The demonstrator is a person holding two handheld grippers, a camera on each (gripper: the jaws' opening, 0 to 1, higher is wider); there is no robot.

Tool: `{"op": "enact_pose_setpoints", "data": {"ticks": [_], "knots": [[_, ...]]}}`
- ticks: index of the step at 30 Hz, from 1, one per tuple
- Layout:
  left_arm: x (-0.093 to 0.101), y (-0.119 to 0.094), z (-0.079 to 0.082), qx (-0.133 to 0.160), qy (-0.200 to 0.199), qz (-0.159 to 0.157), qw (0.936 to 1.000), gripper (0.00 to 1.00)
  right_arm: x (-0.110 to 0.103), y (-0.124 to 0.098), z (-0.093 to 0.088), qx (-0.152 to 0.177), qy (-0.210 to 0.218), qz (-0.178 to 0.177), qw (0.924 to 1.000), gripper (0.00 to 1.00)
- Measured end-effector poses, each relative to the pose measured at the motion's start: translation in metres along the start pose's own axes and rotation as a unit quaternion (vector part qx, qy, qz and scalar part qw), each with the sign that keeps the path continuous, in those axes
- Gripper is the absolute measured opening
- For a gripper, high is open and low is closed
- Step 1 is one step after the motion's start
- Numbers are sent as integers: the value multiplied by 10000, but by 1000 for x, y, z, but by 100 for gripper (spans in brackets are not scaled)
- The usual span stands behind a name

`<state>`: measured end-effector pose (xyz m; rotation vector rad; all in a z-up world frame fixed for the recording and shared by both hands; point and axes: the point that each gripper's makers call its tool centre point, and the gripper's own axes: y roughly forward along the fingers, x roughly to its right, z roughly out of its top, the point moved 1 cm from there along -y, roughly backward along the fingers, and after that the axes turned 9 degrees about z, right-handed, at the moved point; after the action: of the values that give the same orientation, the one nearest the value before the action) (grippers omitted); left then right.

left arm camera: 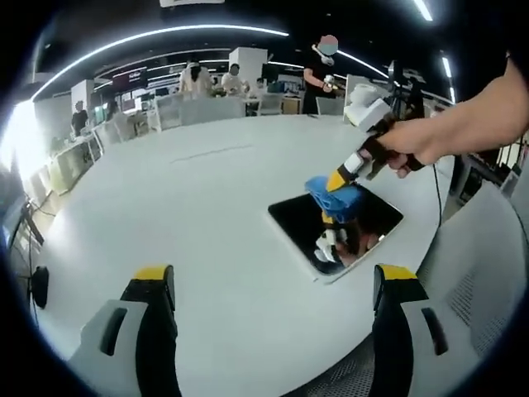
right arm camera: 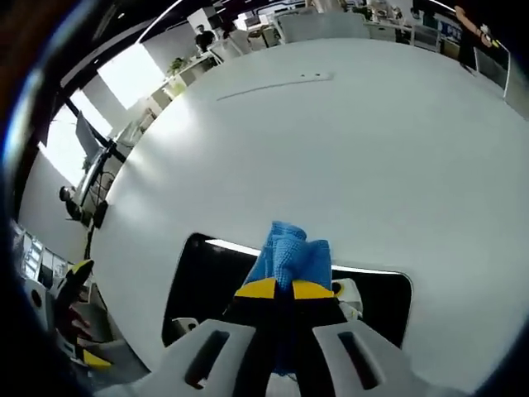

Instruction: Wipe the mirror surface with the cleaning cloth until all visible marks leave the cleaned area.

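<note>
A dark rectangular mirror (left arm camera: 297,222) lies flat on the white table (left arm camera: 190,207). My right gripper (left arm camera: 337,183), held by a person's hand, comes in from the right in the left gripper view and is shut on a blue cleaning cloth (left arm camera: 335,194) pressed on the mirror's far part. In the right gripper view the blue cloth (right arm camera: 289,255) bulges out past the shut yellow-tipped jaws of my right gripper (right arm camera: 276,289), over the mirror (right arm camera: 211,277). My left gripper (left arm camera: 273,277) hovers open above the table, short of the mirror, holding nothing.
The big white table has a thin seam line (left arm camera: 211,153) across its far half. Grey chairs (left arm camera: 475,273) stand at its right edge. Several people (left arm camera: 318,74) and desks are far behind. My left gripper (right arm camera: 78,277) peeks in at the left of the right gripper view.
</note>
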<state>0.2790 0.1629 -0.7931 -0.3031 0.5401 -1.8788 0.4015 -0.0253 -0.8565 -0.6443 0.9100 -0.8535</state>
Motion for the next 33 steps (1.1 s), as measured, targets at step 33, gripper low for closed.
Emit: {"op": "enact_pose_setpoints", "data": {"ticks": [33], "knots": [[-4,2,0,40,186,76,9998,99,-67,47,10,-260,-319,307,9987,0]]}}
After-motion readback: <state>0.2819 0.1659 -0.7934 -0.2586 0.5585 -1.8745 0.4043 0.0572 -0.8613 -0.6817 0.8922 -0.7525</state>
